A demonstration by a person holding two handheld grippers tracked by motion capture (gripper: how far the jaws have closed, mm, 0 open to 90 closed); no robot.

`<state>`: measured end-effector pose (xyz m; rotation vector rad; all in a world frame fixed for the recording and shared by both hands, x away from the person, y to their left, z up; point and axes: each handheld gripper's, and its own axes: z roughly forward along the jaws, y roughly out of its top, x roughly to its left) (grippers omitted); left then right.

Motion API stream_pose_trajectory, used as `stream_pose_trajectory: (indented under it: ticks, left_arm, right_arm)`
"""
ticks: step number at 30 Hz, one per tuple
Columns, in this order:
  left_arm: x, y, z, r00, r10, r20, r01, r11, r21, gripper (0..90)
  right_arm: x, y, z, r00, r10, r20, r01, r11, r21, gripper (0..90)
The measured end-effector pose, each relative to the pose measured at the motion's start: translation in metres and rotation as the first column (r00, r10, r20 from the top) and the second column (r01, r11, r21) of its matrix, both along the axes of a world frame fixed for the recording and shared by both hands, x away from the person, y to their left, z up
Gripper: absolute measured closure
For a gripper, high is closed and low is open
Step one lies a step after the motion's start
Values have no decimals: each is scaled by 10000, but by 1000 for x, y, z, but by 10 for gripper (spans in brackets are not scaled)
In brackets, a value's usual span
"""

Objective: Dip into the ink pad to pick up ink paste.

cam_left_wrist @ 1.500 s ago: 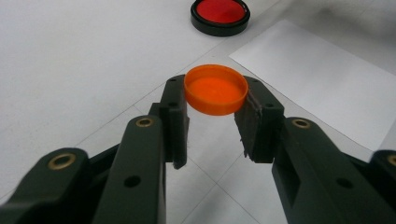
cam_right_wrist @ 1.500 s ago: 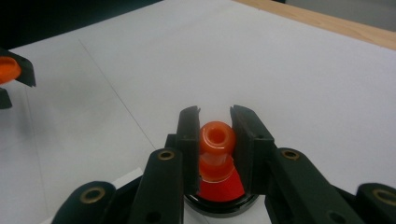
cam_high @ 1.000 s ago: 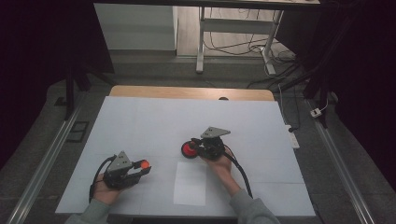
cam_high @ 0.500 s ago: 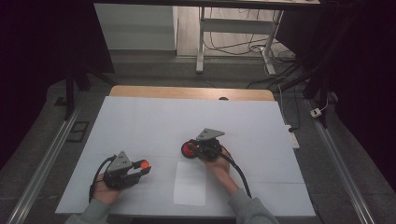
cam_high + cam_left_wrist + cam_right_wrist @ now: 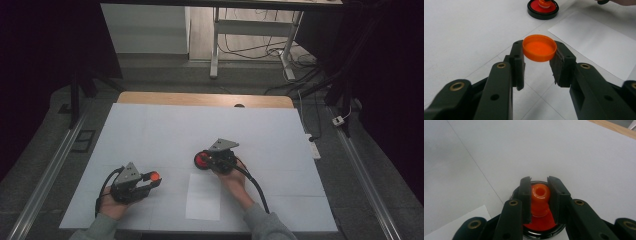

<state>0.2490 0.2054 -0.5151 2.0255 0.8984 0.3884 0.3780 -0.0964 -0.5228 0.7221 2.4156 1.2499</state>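
The left gripper [image 5: 537, 58] grips an orange cap [image 5: 539, 47] between its pads, clamped across its width. The cap is held flat, its closed face up and its short axis vertical, clear above the white worktop [image 5: 165, 130]. In the high view this gripper [image 5: 150, 181] sits near the front left corner of the worktop, jaws pointing right toward the middle, with the cap [image 5: 154, 176] at their tips.

The right gripper [image 5: 540, 197] is closed narrowly on an orange bottle neck [image 5: 540, 192] whose round opening faces up, so its long axis stands upright. The neck rises from a red body set in a black ring [image 5: 534, 231]; how these join I cannot tell. In the high view the right gripper [image 5: 207, 160] holds this piece [image 5: 202, 160] a little right of the worktop's centre, jaws pointing left.

A white sheet of paper [image 5: 203, 196] lies flat near the front edge, between the two hands. The rear half of the worktop up to the wooden strip [image 5: 200, 99] at the back edge is bare, as are the right side and the stretch between cap and bottle.
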Motion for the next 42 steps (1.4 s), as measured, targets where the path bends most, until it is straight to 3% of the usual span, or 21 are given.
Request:
stream_pose_trajectory:
  ticks: [34,42]
  left_arm:
    - [-1,0,2,10000,26,26,-26,10000,-66,648]
    - [-1,1,2,10000,40,44,-39,10000,-66,648]
  right_arm:
    - [0,-3,-3,9999,-120,-60,122,9992,376,729]
    - [1,-5,-2,9996,-162,-242,177,9981,592,727]
